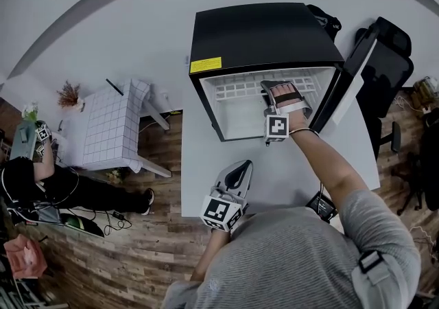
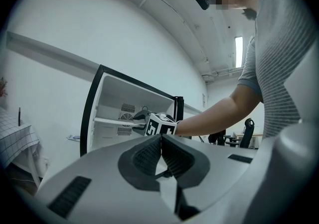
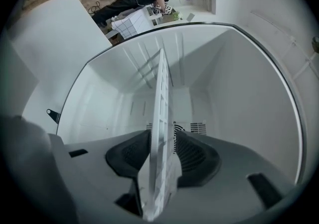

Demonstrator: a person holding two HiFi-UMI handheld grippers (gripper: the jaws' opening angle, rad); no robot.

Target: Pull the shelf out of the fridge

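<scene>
Pinches the front edge of the shelf (image 3: 162, 93) with the right claw (image 3: 161, 152), shelf seated inside the open fridge (image 1: 260, 33), ready for a straight outward pull. Holds the left claw (image 2: 162, 154) pressed together, empty, back over the tabletop (image 1: 206, 163), clear of the path.

White table (image 1: 206, 184) on wood-plank floor (image 1: 137, 266). Left of it: small table under a white grid-pattern cloth (image 1: 110, 129), with a dried plant sprig (image 1: 68, 95) near its far corner. Person in black (image 1: 34, 180) low at far left, cables (image 1: 103, 218) on the floor close by. Black office chair (image 1: 384, 60) at right. Pink object (image 1: 24, 254) at bottom left, kind unclear.
</scene>
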